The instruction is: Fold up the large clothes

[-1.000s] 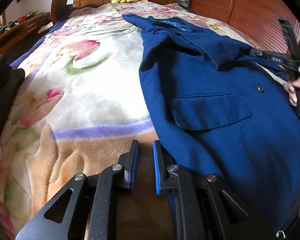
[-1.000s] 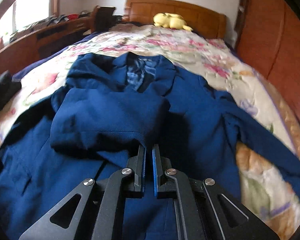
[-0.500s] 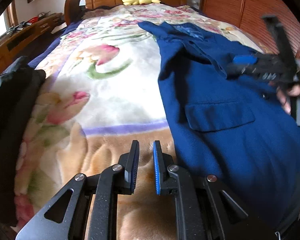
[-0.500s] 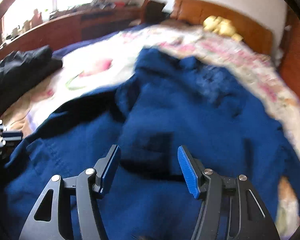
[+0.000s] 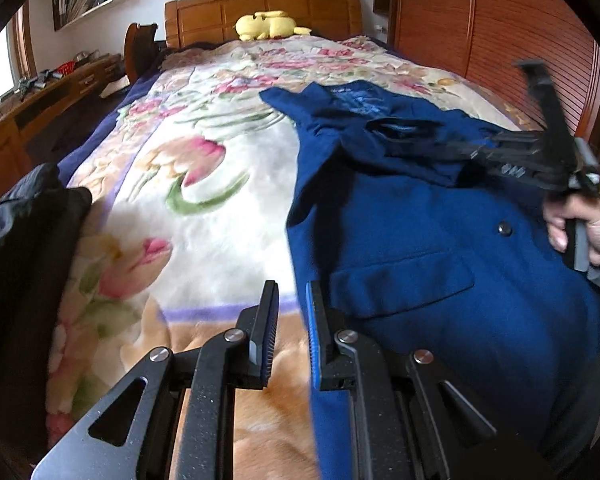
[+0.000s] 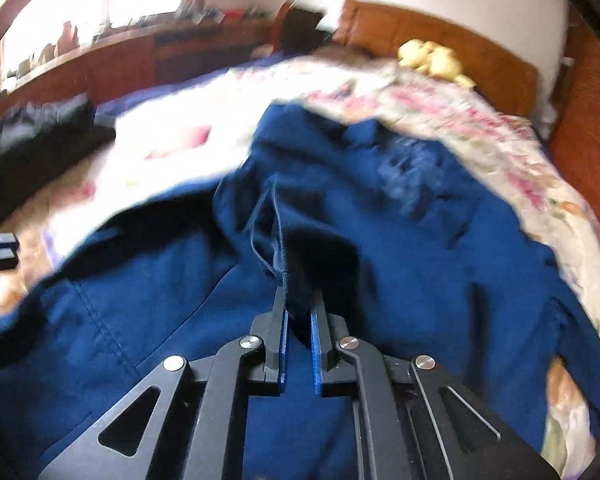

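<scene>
A dark blue jacket [image 5: 420,240] lies spread on the flowered blanket [image 5: 200,200], with a flap pocket and one button showing. In the right wrist view the same jacket [image 6: 420,220] fills the middle. My right gripper [image 6: 298,300] is closing tight on a raised fold of its cloth, and the pads press on it. From the left wrist view that gripper [image 5: 384,128] is a blur over the jacket's upper part, held by a hand [image 5: 580,220]. My left gripper [image 5: 292,292] hovers above the jacket's left edge, nearly shut, with only a narrow gap and nothing in it.
A black garment [image 5: 20,260] is heaped at the bed's left edge. A yellow plush toy [image 5: 268,24] rests by the wooden headboard [image 5: 220,12]. A slatted wooden wardrobe [image 5: 500,40] runs along the right side, and a long wooden desk [image 5: 40,104] along the left.
My right gripper opened wide, swung left over the jacket, then shut on a fold of its cloth. My left gripper rose, so more of the bed shows.
</scene>
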`<action>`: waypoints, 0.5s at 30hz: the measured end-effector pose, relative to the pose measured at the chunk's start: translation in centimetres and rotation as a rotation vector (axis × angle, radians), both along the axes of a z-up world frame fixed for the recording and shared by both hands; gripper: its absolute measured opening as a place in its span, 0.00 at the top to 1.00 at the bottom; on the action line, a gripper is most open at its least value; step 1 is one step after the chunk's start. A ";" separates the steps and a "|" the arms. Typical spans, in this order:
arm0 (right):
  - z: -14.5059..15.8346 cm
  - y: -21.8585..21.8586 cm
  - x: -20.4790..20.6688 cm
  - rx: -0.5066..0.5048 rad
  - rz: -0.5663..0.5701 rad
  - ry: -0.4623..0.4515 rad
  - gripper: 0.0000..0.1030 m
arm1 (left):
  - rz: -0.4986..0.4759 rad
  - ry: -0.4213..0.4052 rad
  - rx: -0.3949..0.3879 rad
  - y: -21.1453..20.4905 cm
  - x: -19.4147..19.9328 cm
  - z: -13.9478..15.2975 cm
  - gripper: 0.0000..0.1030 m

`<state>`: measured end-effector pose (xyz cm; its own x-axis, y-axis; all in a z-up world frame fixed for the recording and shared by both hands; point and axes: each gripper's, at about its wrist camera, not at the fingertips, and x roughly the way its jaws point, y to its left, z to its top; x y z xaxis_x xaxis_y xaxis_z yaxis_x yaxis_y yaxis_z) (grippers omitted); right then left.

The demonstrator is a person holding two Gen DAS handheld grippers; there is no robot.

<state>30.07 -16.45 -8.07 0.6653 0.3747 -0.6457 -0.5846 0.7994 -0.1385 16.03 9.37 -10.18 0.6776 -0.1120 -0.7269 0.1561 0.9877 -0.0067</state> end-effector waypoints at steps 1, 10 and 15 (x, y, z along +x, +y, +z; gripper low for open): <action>0.7 -1.0 -0.4 0.032 -0.019 -0.018 0.92 | 0.000 -0.003 -0.003 -0.4 0.1 0.1 0.87; 3.9 -10.4 -5.1 0.218 -0.160 -0.102 0.93 | -0.076 -0.035 -0.016 -5.4 1.1 1.0 0.87; 4.1 -14.4 -7.5 0.275 -0.253 -0.102 0.93 | -0.113 -0.036 -0.029 -7.7 1.7 1.4 0.87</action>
<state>22.58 -30.85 -3.95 0.8150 0.3402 -0.4692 -0.3579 0.9322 0.0541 17.75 1.64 -8.76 0.6851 -0.2103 -0.6974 0.2676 0.9631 -0.0275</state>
